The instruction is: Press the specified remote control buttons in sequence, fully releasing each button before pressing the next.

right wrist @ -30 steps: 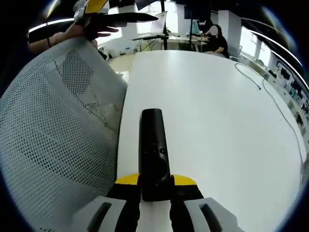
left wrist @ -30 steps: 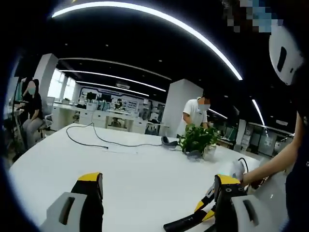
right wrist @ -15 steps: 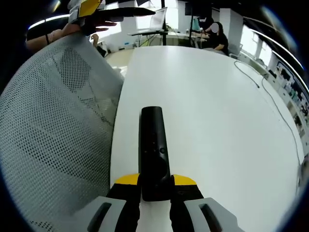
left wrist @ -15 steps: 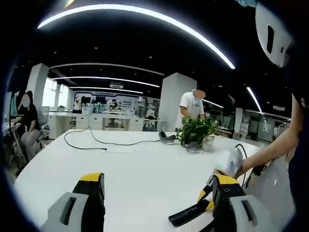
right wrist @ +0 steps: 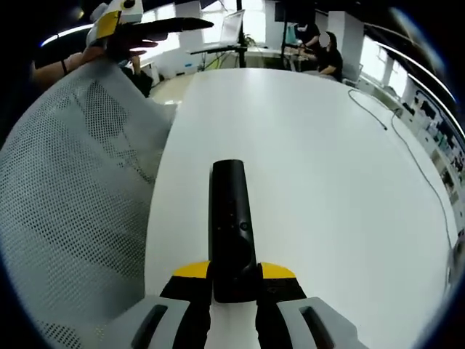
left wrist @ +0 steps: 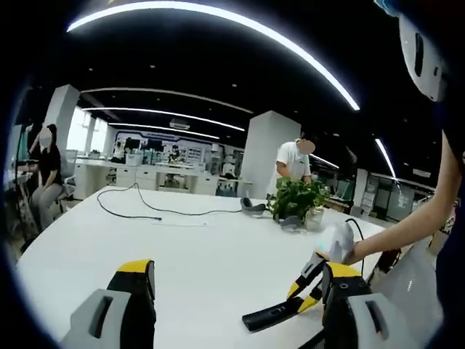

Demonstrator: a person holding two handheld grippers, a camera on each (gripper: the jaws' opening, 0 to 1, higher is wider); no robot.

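A: Starting at the left: what is the left gripper [left wrist: 236, 280] doing?

B: Its jaws stand wide apart with nothing between them, above the white table [left wrist: 196, 254]. At 4 o'clock in the left gripper view the right gripper [left wrist: 309, 280] comes in, carrying the remote control [left wrist: 270, 315].

A: And the right gripper's own view?

B: The jaws are clamped on the remote's near end at 6 o'clock, the body pointing to 12 o'clock over the table. A mesh chair back [right wrist: 65, 211] sits at 9 o'clock, and the left gripper shows at 11 o'clock, near the top edge.

A: How should the press go?

B: My judgement: hold the remote level and steady with the right gripper, bring one left jaw tip down squarely on the target button, then lift fully clear before the next press. Keep the remote in both views.

A: What does the remote look like?

B: A slim black bar with a rounded far end, with a small round button about midway along. Other markings are too small to make out.
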